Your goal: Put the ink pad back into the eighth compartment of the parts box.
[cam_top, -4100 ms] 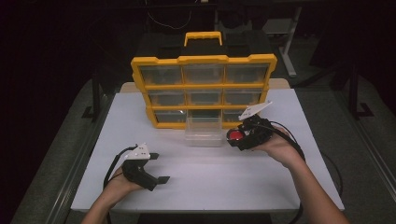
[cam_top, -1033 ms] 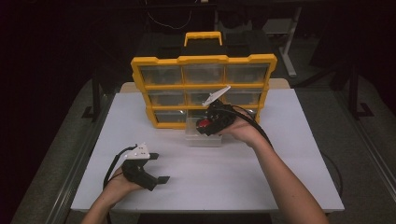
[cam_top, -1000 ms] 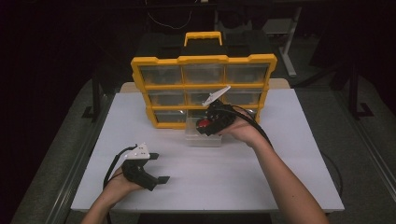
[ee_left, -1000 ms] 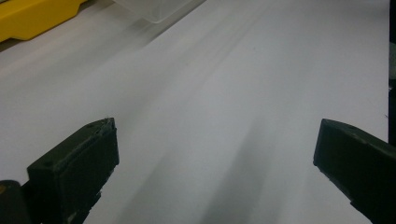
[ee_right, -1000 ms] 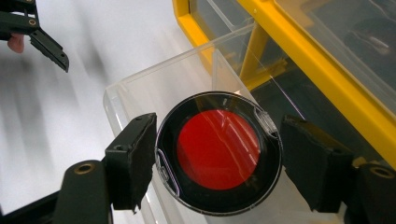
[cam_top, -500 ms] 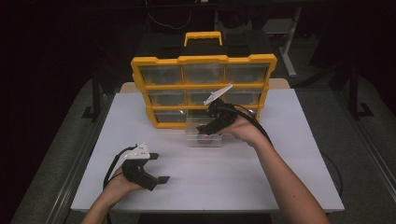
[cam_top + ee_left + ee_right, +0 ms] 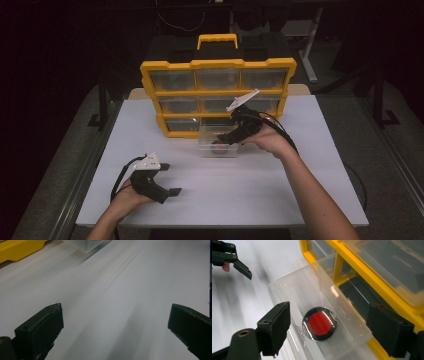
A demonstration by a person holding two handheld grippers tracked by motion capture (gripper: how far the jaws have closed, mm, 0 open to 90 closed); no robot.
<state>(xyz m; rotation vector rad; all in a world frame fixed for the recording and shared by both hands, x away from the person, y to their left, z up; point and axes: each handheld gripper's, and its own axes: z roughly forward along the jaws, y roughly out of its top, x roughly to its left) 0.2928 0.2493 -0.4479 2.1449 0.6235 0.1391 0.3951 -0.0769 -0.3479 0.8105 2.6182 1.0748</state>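
Fingers parted above disc in drawer

The person's right forearm reaches up from the near edge of the white table towards its far middle. The right hand holds the black two-jaw right gripper tilted down; its jaws have just been opening and stand apart, pressing on nothing. The left hand rests near the table's near left corner, holding the black left gripper low and level, jaws wide apart with nothing between them.
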